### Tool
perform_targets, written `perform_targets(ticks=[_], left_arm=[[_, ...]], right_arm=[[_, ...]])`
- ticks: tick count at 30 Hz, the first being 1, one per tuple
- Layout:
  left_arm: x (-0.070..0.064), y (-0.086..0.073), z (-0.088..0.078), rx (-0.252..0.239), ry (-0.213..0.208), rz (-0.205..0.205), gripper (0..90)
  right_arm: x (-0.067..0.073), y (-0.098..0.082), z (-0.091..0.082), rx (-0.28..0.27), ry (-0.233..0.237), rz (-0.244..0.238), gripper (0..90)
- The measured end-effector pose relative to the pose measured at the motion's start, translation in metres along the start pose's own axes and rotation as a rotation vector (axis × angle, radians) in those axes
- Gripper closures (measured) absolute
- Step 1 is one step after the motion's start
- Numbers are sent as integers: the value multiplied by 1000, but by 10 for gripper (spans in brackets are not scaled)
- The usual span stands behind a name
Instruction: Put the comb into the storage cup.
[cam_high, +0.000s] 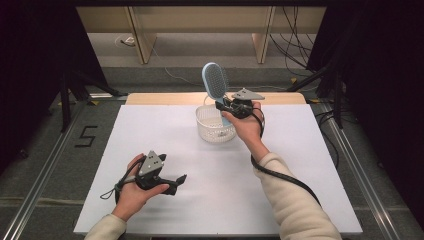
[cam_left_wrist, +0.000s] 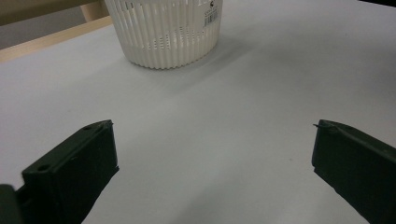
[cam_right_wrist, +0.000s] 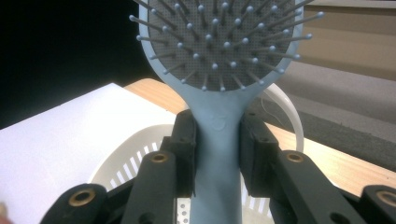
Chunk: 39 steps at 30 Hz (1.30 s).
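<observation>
White sheet (cam_high: 165, 145) over a pale wooden bench (cam_high: 165, 98), wood showing as a strip along the far edge. Grey floor all round, with a black figure five (cam_high: 86, 136) marked at the left of the bench. Metal rails (cam_high: 50, 160) along both sides, dark curtains beyond. At the back, pale wooden furniture (cam_high: 200, 25) on legs, loose cables (cam_high: 295, 50) on the floor at its right.

White slatted basket (cam_high: 216, 125) on the sheet near the far edge, middle of the bench, upright, with a barcode label (cam_left_wrist: 211, 17) on its wall in the left gripper view.

Right hand-held gripper (cam_high: 226, 106) raised over the basket's right rim, jaws clamped on the handle of a pale blue hairbrush (cam_high: 216, 82). Brush upright, oval bristle pad above the jaws, lower end of the handle over the basket's opening. In the right gripper view, both black pads pressed against the handle's sides, bristles (cam_right_wrist: 219, 42) facing the camera, basket rim just below. Black cable (cam_high: 285, 177) trailing down along the cream sleeve (cam_high: 295, 210).

Left hand-held gripper (cam_high: 181, 180) low over the near left part of the sheet, well apart from the basket, jaws spread wide with bare sheet between them. Nothing between this hand-held gripper and the basket.
</observation>
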<state>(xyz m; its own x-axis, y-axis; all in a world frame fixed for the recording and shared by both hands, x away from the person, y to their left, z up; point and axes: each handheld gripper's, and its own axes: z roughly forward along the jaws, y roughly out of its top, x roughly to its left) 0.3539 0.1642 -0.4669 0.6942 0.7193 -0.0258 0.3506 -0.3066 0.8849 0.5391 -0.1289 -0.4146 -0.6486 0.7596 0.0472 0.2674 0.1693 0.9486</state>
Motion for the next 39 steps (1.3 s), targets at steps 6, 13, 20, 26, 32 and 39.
perform_targets(ticks=[6,13,20,26,32,39], left_arm=[[0,0,0,0,1,0,0],[0,0,0,0,0,1,0],[0,0,0,1,0,2,0],[0,0,0,0,1,0,0],[0,0,0,0,0,2,0],[0,0,0,1,0,1,0]], right_arm=[[0,0,0,0,-1,-1,704],[0,-1,0,2,-3,-4,704],[-1,-2,1,6,-8,-6,703],[-1,-2,1,11,-10,-9,703],[-1,-2,1,12,-10,-10,702],[-1,-3,2,17,-9,-8,701]])
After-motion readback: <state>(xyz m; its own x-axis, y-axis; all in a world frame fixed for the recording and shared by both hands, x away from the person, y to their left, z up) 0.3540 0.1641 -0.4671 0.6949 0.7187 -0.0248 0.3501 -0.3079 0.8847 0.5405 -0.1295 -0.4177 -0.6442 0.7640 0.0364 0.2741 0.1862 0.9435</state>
